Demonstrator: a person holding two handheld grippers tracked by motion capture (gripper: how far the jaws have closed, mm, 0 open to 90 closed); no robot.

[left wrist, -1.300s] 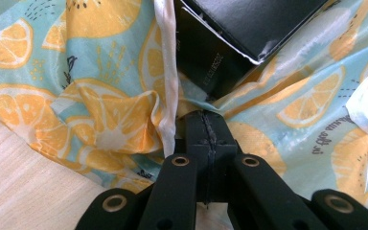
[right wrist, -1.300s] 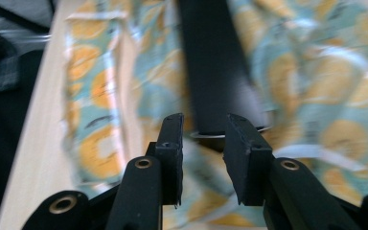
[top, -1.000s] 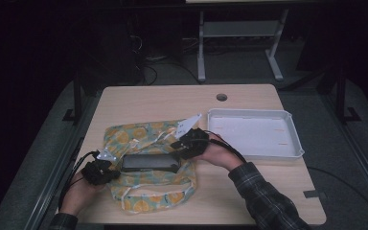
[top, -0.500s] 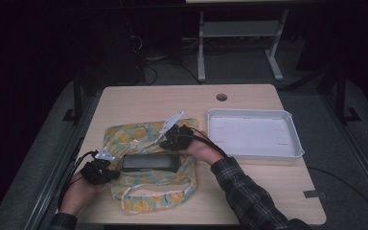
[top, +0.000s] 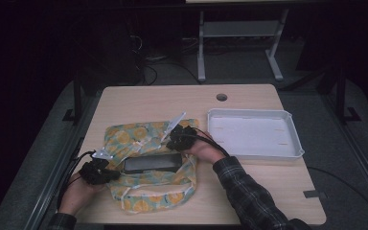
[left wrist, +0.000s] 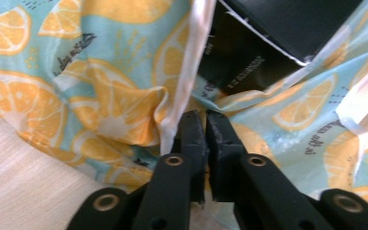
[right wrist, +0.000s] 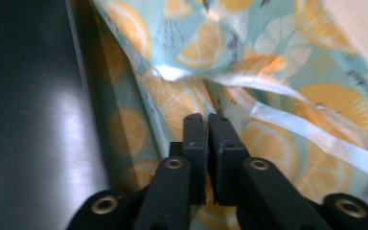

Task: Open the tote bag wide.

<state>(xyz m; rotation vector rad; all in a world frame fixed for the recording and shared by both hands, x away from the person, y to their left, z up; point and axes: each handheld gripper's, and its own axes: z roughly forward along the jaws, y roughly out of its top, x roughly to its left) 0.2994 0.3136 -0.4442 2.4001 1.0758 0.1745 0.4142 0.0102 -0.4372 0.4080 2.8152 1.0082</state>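
Note:
A cloth (top: 134,139) printed with orange slices lies spread on the table, and a flat black item (top: 152,163) rests in its middle. My left gripper (top: 115,175) is at the cloth's left edge. In the left gripper view the left gripper (left wrist: 206,117) pinches a gathered fold of the cloth (left wrist: 100,86) beside a white hem; its jaws have just been opening to a thin slit. My right gripper (top: 171,141) is at the black item's far right corner. Its jaws (right wrist: 206,120) have also just been opening slightly, with cloth (right wrist: 278,105) bunched at the tips beside the black item (right wrist: 28,120).
A white tray (top: 294,143) stands to the right of the cloth. A round cable hole (top: 222,97) sits near the table's far edge. Beyond the table are dark floor, cables and a metal stand.
The right hand has moved left and down onto the cloth at the black item's far edge. The left hand and the cloth under it have stayed put.

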